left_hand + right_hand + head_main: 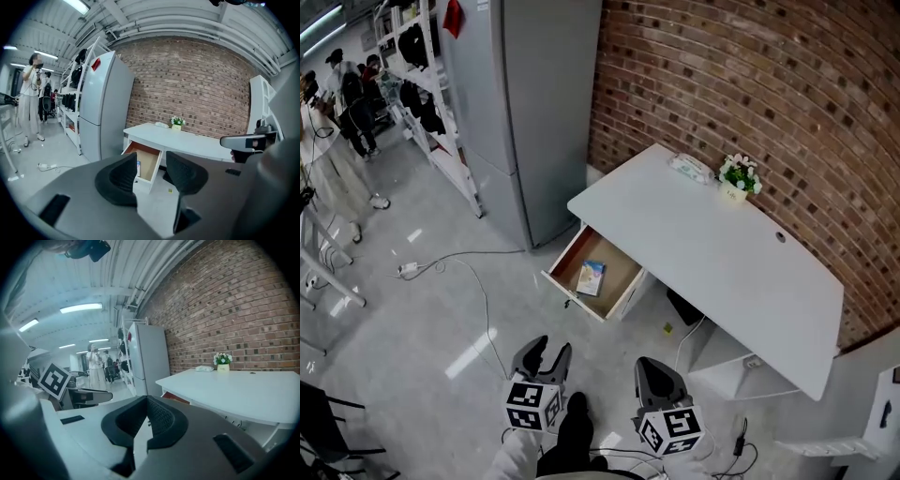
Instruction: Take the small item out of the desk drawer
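Small item lay flat on the bottom of the open drawer, well ahead of both claws and touched by neither. My left claw stood with its jaws apart, nothing between them, the drawer straight beyond the gap. My right claw had its jaws together, empty, the desk ahead to its right.

Small item in drawer: print illegible.
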Motion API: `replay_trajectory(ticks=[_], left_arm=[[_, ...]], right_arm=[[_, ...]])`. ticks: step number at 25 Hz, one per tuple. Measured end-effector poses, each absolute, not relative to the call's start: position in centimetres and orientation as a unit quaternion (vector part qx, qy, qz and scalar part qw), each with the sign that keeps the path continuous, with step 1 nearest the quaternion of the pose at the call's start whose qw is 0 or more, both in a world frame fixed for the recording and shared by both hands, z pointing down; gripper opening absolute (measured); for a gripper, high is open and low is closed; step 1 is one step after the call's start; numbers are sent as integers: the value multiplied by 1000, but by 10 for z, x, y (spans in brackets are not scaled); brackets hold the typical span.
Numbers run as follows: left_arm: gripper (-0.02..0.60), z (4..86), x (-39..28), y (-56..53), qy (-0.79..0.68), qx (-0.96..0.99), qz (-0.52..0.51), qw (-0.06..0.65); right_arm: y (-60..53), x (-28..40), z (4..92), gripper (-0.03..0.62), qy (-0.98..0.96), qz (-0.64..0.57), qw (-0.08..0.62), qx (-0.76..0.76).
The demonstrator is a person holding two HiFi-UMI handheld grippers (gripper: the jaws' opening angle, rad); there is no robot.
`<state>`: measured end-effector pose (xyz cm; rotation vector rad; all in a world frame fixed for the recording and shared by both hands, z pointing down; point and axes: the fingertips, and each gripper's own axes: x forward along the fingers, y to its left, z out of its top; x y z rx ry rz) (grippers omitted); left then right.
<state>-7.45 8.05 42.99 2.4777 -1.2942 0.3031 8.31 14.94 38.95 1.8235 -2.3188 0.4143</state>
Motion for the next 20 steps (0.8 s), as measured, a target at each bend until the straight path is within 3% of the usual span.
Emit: replay_trajectory(ticks=[20], left_arm=[[262,510,-42,-82,-440,856,160,221]], right_arm=[[-1,108,447,23,-759,188,119,612]])
